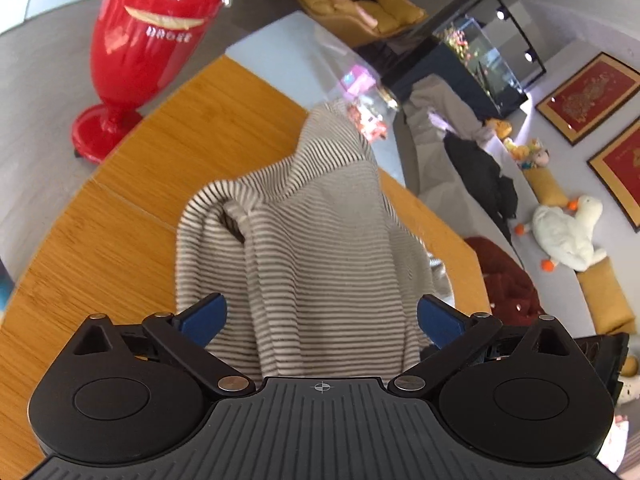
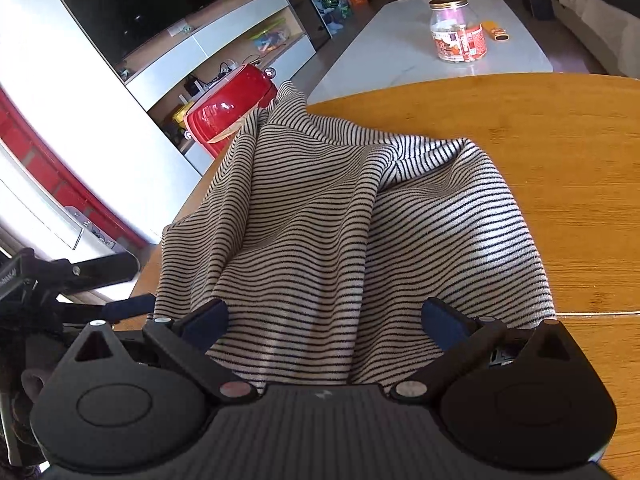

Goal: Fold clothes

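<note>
Bright daylight; curved fisheye edges

The striped garment (image 2: pixel 328 240) runs under the right gripper's (image 2: pixel 324 320) body, hiding its near edge. In the left wrist view its far end (image 1: pixel 340 128) blurs against a jar. The jar's label (image 2: pixel 460 46) is too small to read.

You are working over a round wooden table (image 2: pixel 560 160) with a visible seam across its top. One striped garment (image 2: pixel 340 220) lies rumpled on it, one edge overhanging the table's rim.
</note>
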The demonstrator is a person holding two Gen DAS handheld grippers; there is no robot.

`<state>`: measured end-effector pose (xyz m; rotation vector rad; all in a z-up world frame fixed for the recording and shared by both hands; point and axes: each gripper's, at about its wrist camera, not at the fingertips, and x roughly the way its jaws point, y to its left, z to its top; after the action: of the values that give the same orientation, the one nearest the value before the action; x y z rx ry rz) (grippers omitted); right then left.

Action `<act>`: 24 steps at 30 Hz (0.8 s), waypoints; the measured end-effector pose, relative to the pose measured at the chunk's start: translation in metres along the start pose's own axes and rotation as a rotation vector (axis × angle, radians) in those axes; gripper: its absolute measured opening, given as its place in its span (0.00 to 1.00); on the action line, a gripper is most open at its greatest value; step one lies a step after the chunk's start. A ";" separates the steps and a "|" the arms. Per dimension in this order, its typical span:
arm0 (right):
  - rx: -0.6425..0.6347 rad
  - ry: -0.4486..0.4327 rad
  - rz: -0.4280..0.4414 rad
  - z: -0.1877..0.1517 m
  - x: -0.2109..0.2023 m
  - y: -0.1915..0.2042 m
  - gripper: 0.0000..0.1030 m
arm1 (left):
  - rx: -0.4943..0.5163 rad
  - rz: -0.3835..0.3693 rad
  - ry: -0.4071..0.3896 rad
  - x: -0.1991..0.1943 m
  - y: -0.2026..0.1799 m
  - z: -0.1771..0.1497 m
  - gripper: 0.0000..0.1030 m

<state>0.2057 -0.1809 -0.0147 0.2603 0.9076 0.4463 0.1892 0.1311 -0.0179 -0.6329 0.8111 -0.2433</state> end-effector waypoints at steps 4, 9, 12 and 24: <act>-0.026 0.006 -0.019 0.000 0.002 0.005 1.00 | 0.009 -0.058 0.017 0.011 0.002 0.003 0.76; -0.029 0.008 0.009 -0.002 -0.002 0.001 1.00 | 0.077 -0.037 0.018 0.035 -0.007 -0.001 0.71; -0.040 0.019 0.020 -0.004 -0.005 0.000 1.00 | 0.085 -0.016 0.007 0.034 -0.012 -0.003 0.73; -0.071 0.004 0.005 -0.014 -0.009 0.004 1.00 | 0.038 -0.017 0.045 0.030 -0.005 -0.004 0.71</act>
<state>0.1883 -0.1813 -0.0153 0.1966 0.8937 0.4836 0.2062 0.1121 -0.0347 -0.6003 0.8429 -0.2888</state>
